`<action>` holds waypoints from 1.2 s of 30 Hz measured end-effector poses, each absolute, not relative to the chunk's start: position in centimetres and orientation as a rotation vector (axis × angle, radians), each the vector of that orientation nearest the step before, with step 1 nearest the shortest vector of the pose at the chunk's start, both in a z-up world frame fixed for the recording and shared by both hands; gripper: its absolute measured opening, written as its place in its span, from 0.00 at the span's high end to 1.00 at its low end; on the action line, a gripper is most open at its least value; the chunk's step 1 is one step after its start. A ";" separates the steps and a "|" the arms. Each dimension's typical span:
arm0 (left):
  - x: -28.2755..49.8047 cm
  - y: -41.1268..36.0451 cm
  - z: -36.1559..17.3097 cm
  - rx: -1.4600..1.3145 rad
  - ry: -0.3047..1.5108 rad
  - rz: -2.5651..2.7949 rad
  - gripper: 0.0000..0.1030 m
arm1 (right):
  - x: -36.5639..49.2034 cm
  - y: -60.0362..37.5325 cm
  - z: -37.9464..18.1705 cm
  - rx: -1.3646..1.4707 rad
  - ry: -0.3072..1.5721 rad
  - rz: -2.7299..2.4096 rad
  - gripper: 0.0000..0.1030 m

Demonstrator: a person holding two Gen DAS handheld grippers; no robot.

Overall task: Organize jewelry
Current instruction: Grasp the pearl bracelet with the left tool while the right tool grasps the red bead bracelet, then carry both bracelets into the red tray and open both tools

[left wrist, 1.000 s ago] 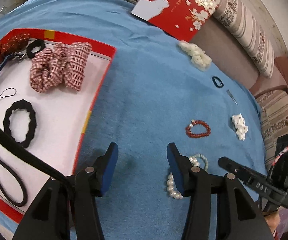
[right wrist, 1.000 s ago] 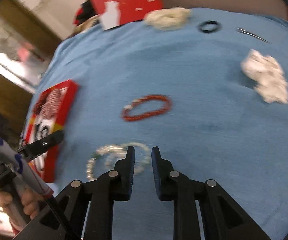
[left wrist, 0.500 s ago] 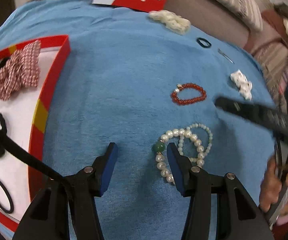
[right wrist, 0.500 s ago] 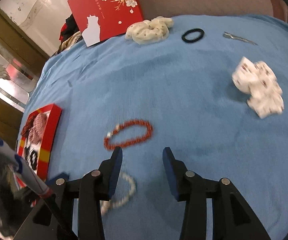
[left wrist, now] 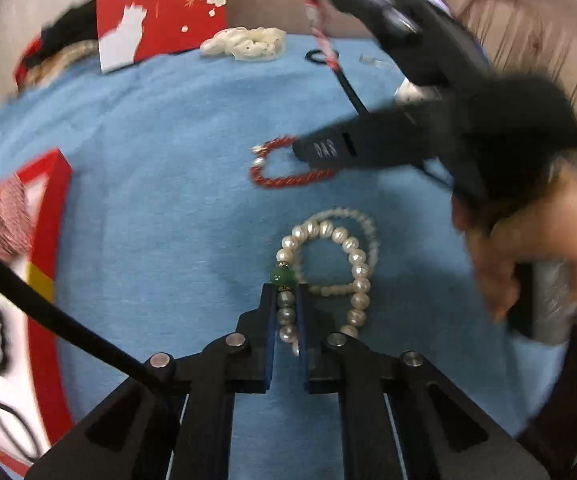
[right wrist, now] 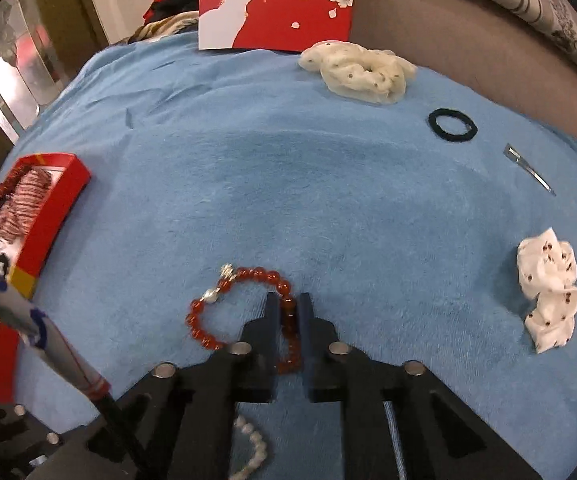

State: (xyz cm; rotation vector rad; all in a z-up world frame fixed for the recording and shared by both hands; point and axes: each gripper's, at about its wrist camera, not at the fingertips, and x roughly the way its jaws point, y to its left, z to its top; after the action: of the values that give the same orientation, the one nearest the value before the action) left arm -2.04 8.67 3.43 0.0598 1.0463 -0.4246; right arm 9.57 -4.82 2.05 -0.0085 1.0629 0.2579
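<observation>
A pearl bracelet (left wrist: 353, 264) with one green bead lies on the blue towel (left wrist: 160, 152). My left gripper (left wrist: 286, 294) is shut on its near strand, just below the green bead. A second, finer pearl loop lies under it. Further back lies a red bead bracelet (right wrist: 208, 322) with silver charms. My right gripper (right wrist: 288, 302) is shut on its right side, beads showing between the pads. In the left wrist view the right gripper's finger (left wrist: 328, 151) covers part of the red bracelet (left wrist: 288, 179). Both bracelets rest on the towel.
A red-rimmed tray (right wrist: 68, 188) at the left holds a checked scrunchie and black hair ties. At the back lie a cream scrunchie (right wrist: 356, 72), a black hair tie (right wrist: 452, 126) and a hair clip (right wrist: 528, 168). A spotted white scrunchie (right wrist: 548, 292) lies right; a red card (right wrist: 276, 0) stands behind.
Both grippers moved in over the bracelets and closed. The left went from open beside the pearls to shut on them. The right opened, then shut on the red beads.
</observation>
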 end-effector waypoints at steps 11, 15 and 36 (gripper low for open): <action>-1.8 18.1 8.4 -0.319 0.909 -0.401 0.91 | 6.3 -5.4 8.5 0.036 0.943 0.251 0.92; -1.9 22.1 9.3 -0.393 0.861 -0.341 0.91 | 5.2 -3.8 10.8 0.017 0.906 0.269 0.92; -4.4 45.8 5.4 -0.797 0.800 0.214 0.91 | 4.7 19.5 13.3 -0.079 0.913 0.622 0.92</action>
State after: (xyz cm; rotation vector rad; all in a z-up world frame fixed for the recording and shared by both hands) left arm -4.44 45.76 5.41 -0.7966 0.7997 0.2137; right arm 4.70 19.48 13.30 -0.0786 0.9130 0.6219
